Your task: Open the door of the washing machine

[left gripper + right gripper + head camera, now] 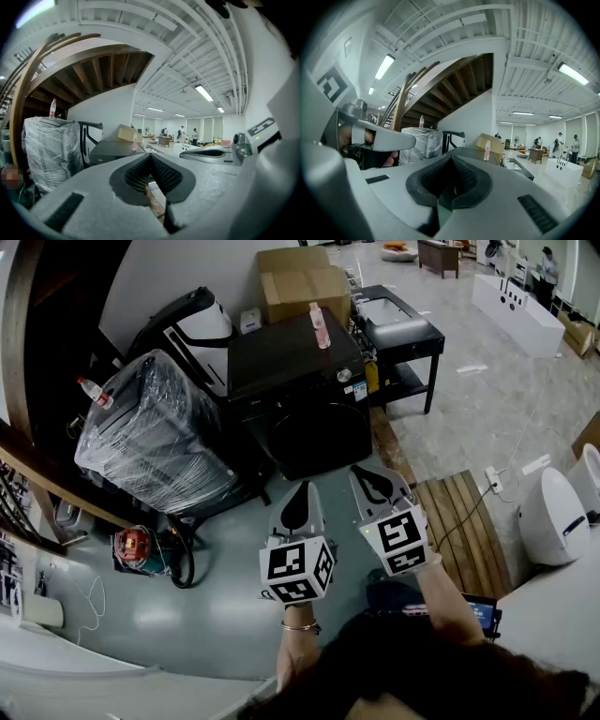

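Closest in, the left gripper (302,491) and right gripper (375,479) are held side by side, roughly level, each with its jaws pressed together on nothing. Both are well apart from the black washing machine (300,381), which stands ahead on the floor with a pink bottle (320,325) on its top and a plastic-wrapped appliance (155,432) beside it. Its round door (314,442) looks shut against the front. This reads as the approach, before any contact. The next move likely calls for closing the gap, spreading one gripper's jaws, and finding the door's edge or handle, which is too dark to locate here
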The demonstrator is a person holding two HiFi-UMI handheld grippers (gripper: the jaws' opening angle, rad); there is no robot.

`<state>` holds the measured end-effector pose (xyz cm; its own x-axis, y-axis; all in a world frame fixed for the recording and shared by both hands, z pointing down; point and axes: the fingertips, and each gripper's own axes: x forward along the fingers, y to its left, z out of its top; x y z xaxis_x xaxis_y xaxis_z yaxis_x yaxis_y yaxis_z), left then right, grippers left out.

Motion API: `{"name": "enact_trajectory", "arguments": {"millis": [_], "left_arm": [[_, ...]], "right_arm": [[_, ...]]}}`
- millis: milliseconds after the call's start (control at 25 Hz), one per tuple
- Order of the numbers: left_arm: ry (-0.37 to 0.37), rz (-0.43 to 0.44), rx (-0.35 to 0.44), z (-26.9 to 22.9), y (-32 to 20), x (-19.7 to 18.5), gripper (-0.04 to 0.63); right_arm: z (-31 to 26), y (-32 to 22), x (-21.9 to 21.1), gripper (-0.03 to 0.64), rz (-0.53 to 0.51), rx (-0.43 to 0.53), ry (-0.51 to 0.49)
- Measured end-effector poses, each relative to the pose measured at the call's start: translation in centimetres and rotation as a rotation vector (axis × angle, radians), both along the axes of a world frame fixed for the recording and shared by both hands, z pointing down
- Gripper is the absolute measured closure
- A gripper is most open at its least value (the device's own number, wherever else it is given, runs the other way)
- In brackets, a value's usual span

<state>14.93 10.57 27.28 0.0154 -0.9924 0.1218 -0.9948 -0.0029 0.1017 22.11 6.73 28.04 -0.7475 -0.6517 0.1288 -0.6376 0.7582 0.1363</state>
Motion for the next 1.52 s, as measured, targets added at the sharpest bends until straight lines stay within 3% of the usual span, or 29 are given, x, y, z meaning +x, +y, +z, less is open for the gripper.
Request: {"name": "enact_trajectory", "arguments": {"millis": [280, 920, 1520], "left_arm": [[-0.003, 0.0, -0.023, 0.7, -3.8, 0.9, 0.581], [-0.003, -0.01, -0.052, 1.3, -11.2, 2.4, 0.581], [0.011, 0.066, -0.075, 2.5, -18.5, -3.2, 0.581]], "right_arm": [[0.4, -3.2, 0.4, 0.618, -0.028, 0.012, 0.005], [2.0, -11.7, 2.4, 0.618, -0.008, -0.098, -0.072], [3.8, -18.6, -2.8, 0.618, 0.077, -0.105, -0.035]]}}
